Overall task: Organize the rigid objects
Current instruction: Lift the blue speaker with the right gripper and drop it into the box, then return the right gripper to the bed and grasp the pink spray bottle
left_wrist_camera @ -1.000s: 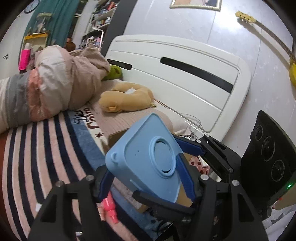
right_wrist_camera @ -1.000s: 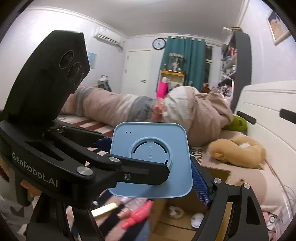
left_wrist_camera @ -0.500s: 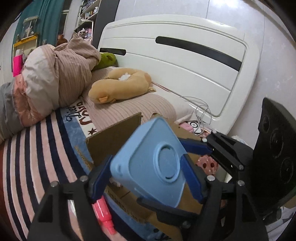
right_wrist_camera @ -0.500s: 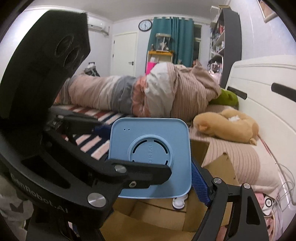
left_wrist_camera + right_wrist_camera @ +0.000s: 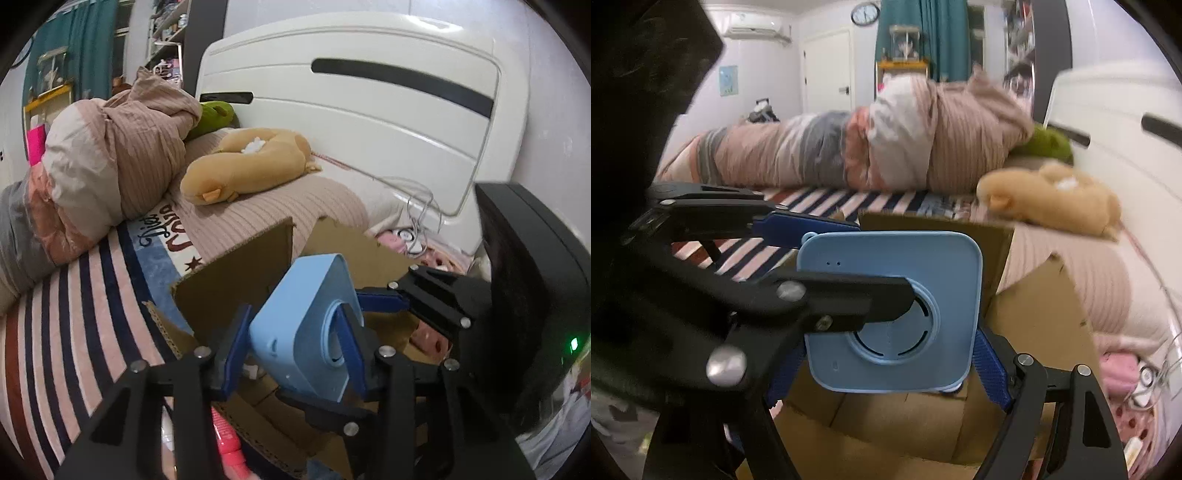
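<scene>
- Box [image 5: 1027, 325] position is what the next move turns on: the open cardboard carton sits directly below and just beyond the blue device [image 5: 890, 310], with its raised flaps behind the device in both views.
- Right claw [image 5: 886, 369] clamps the device across its left and right edges, blue pads flat against the sides; the flat face with the round ring looks back at the right camera.
- Left claw [image 5: 291, 347] straddles the same device [image 5: 310, 332] from the other side. Its jaws have just been closing, with the device between them; the right pad lies on the ringed face, while the left pad stands just beside the rear edge, and I cannot tell for sure that it presses.
- Device hangs in the air above the box mouth, tilted in the left view, touching no cardboard that I can see.
- Both claws point downward toward the box interior, the two tools crossing closely; the right one carries the load and looks nearer to a straight drop.
- Judgement: lowering the device past the far flap is the step in hand; the flap edge near the top corner could snag it.
- Pink toy [image 5: 229, 446] lies near the box's left side on the striped sheet [image 5: 74, 332].
</scene>
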Motion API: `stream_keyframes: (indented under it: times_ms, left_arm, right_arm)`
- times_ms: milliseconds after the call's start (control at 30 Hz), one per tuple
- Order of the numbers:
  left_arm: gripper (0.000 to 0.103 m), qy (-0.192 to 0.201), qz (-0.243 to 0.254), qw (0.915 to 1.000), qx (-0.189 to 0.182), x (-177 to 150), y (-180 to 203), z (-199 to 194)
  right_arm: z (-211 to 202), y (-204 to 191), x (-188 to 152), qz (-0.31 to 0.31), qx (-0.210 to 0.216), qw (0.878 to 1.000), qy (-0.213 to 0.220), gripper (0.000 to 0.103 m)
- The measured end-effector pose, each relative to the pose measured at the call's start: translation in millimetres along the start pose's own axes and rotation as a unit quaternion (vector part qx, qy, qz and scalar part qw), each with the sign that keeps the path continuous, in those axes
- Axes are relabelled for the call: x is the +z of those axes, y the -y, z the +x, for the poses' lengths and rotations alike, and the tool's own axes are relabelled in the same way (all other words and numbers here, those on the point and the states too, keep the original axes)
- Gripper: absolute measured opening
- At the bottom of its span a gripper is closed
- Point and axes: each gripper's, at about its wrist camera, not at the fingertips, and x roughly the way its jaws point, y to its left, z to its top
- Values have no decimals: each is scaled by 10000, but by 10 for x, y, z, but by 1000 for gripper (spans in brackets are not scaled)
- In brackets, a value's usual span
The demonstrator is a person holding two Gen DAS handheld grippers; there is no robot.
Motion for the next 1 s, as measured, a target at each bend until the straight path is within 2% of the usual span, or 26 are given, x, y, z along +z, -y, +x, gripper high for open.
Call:
stream_keyframes:
  times_ms: [267, 433, 567, 667, 733, 833, 1000]
  left_arm:
    - [41, -306, -46, 9994, -138, -67, 9, 149]
    - [42, -287, -97, 9992, -246, -75, 34, 133]
    - [49, -249, -117, 9994, -226, -73, 34, 64]
    - [55, -124, -204, 9995, -195, -80, 2, -48]
    - [64, 24, -318, 9993, -173, -95, -42, -186]
    - [70, 245, -420, 9988, 8, -133, -113, -403]
    - [71, 603, -688, 9953, 320, -266, -328, -806]
  right_arm:
    - [119, 19, -85, 24, -60, 9992, -399, 79]
    - [117, -1, -97, -39, -78, 9988, -487, 80]
    - [46, -53, -106, -140, -92, 9987, -480, 89]
    - [-25, -88, -92, -137, -102, 9990, -405, 90]
    - [-64, -126, -77, -167, -138, 9991, -360, 90]
    - [-137, -243, -33, -334, -294, 9986, -276, 95]
    - [-315, -465, 117, -387, -583, 9975, 79, 95]
